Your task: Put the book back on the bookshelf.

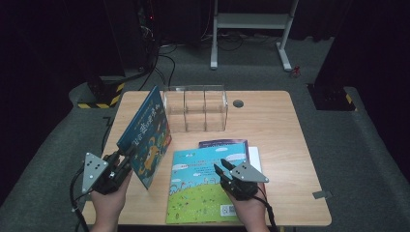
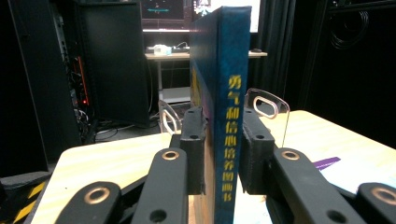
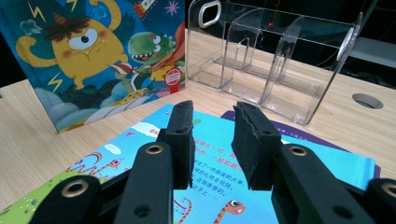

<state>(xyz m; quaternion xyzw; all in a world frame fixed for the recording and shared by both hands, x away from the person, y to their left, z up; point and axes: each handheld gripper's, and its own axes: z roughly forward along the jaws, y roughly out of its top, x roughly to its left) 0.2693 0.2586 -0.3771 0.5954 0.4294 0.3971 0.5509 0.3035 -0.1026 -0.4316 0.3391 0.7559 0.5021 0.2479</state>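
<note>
The left gripper [image 2: 223, 140] pinched the blue book [image 2: 227, 112] by its spine — upright, clear organizer [image 1: 196, 108] just beyond; the right gripper [image 3: 212, 140] hung spread over the green book [image 3: 205, 172].

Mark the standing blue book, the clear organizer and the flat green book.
Standing blue book [image 2: 229, 116], left gripper view, spine.
Clear organizer [image 1: 196, 108], high view, front wall.
Flat green book [image 1: 193, 193], high view, cover.
</note>
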